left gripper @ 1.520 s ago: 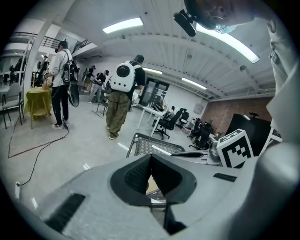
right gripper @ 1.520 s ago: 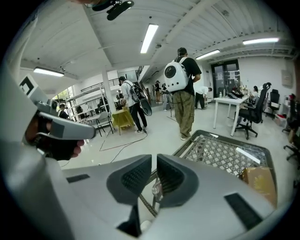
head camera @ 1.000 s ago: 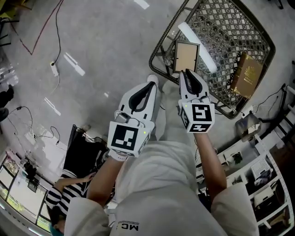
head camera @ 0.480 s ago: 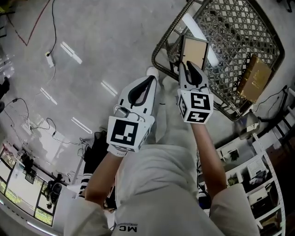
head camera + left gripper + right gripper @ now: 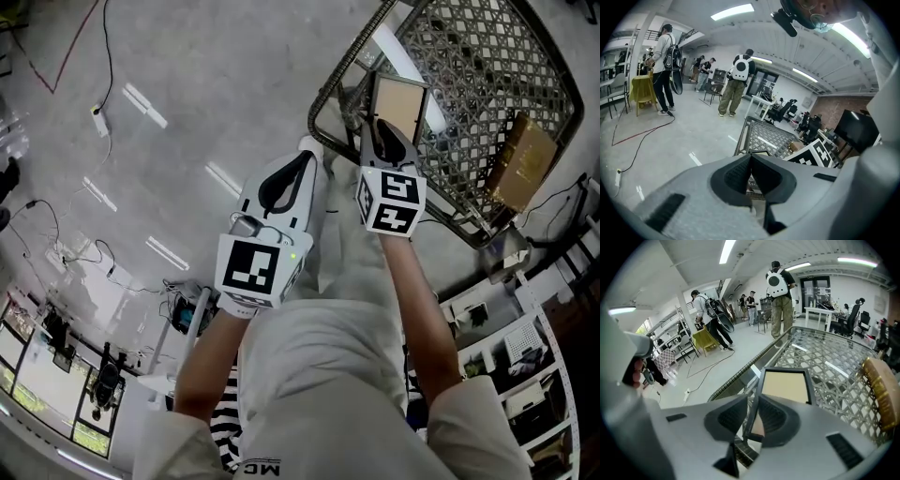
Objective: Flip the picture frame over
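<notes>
Over the wire basket (image 5: 487,56), the picture frame (image 5: 400,105) has been nudged a bit further in from the near-left rim than a second back, and it looks tipped up off the mesh. Its left rail is pinched by the right gripper (image 5: 379,131), with the long axis pointing away across the basket, while the left gripper (image 5: 302,167) is kept closed on nothing just outside the rim. Open mesh is left toward the middle for the flip, probably, and the brown book (image 5: 518,161) by the far-right rim is well clear.

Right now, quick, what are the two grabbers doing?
Left gripper: closed, holding nothing.
Right gripper: closed on the edge of the picture frame.
</notes>
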Tool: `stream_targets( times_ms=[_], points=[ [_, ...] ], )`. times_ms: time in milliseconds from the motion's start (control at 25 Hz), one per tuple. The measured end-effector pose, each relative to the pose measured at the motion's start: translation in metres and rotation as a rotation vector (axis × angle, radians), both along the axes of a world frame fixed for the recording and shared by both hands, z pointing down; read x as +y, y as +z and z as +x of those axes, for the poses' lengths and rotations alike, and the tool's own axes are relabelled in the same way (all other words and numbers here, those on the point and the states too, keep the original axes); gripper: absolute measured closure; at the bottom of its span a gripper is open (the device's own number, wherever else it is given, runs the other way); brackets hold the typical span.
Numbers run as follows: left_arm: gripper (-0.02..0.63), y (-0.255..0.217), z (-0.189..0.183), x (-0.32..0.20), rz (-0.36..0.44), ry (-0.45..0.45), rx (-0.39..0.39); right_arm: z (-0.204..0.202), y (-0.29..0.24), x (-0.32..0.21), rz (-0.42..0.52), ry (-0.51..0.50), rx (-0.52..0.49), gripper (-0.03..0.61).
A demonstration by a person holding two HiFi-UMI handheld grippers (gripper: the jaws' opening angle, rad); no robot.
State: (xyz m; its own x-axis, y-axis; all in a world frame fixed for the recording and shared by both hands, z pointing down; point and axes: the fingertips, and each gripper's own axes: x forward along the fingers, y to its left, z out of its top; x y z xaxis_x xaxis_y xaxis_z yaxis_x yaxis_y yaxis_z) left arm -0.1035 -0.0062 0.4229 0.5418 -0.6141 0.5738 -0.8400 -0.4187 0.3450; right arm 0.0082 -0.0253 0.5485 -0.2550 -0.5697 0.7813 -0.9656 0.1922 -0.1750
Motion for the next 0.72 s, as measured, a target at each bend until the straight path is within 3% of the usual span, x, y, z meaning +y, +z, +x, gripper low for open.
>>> stream_targets(
  times_ms=[720],
  points=[
    [0.589, 0.004, -0.01, 0.015, -0.018, -0.013, -0.003, -0.006, 0.021, -0.001, -0.102, 0.096, 0.123, 0.515]
  ],
)
